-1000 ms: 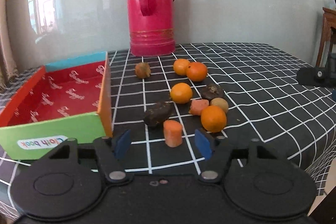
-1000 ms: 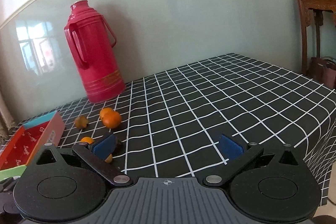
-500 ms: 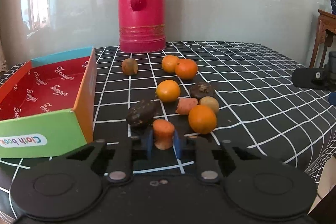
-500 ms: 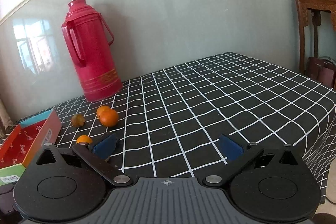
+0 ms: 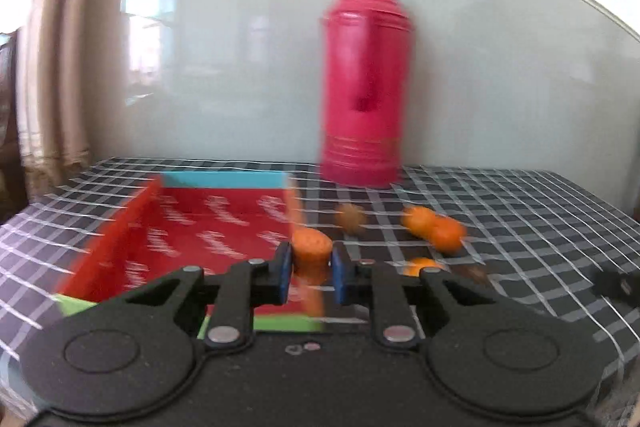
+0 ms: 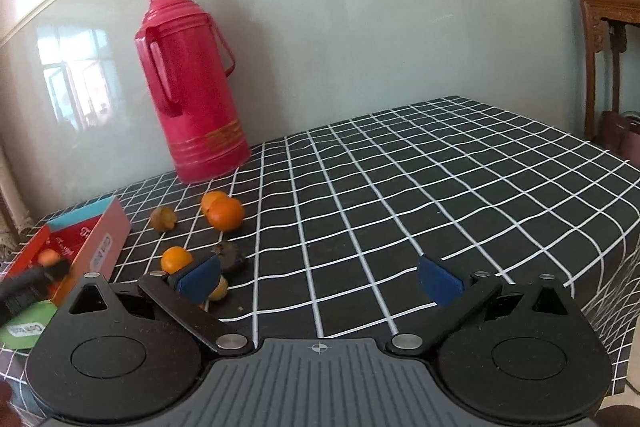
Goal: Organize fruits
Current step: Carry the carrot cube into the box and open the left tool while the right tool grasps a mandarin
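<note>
- left gripper (image 5: pixel 311 269) clamps carrot chunk (image 5: pixel 311 254); view motion-blurred
- right gripper (image 6: pixel 320 277) fingers wide, nothing between; left pad hides a fruit (image 6: pixel 220 290)
- box (image 6: pixel 90 245) cut off

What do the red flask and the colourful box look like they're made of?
The flask looks like painted metal or hard plastic: smooth, glossy, with gold bands. The box looks like printed cardboard: thin flat walls, sharp folded corners, matte colours and lettering.

Two low, forward-facing wrist views over the checked table (image 6: pixel 400 187), close in, both sharing the red flask (image 5: pixel 366 87).
</note>
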Motion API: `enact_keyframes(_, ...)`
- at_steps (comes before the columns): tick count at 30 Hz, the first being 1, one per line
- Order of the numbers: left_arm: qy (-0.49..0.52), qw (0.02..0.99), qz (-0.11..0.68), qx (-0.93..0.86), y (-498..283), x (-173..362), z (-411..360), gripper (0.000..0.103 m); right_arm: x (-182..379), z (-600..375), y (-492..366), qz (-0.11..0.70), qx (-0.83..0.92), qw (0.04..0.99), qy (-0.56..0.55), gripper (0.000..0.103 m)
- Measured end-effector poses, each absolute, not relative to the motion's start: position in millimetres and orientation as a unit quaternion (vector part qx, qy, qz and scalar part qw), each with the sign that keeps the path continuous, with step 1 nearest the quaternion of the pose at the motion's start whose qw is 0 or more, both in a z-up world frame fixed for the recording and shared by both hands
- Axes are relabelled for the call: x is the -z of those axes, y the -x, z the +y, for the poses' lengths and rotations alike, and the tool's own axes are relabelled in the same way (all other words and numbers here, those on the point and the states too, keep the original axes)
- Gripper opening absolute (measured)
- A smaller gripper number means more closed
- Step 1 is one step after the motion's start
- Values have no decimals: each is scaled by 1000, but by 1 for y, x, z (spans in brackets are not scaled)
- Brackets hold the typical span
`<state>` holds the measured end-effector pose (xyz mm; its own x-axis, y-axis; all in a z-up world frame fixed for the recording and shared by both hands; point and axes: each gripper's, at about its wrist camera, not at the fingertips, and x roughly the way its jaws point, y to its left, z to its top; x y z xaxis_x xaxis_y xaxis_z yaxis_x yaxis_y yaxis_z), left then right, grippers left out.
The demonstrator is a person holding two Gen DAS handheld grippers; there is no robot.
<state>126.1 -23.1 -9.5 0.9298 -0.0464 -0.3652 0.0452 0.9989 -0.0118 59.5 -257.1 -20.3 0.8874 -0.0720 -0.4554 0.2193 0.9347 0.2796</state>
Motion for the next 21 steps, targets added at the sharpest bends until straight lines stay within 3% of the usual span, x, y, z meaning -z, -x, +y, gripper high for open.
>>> enact_keyframes(8,60,960,267,-58,-158,17,39,11,22,-231,-69,231,42,961,-146,103)
enact_keyframes(14,59,959,265,-83,-158,16,58,15,25,-212,-78,238,16,962,-137,103)
enact_keyframes(21,62,957,268,-95,-153,13,67,33,32,-189,-94,259,-1,958,-123,103)
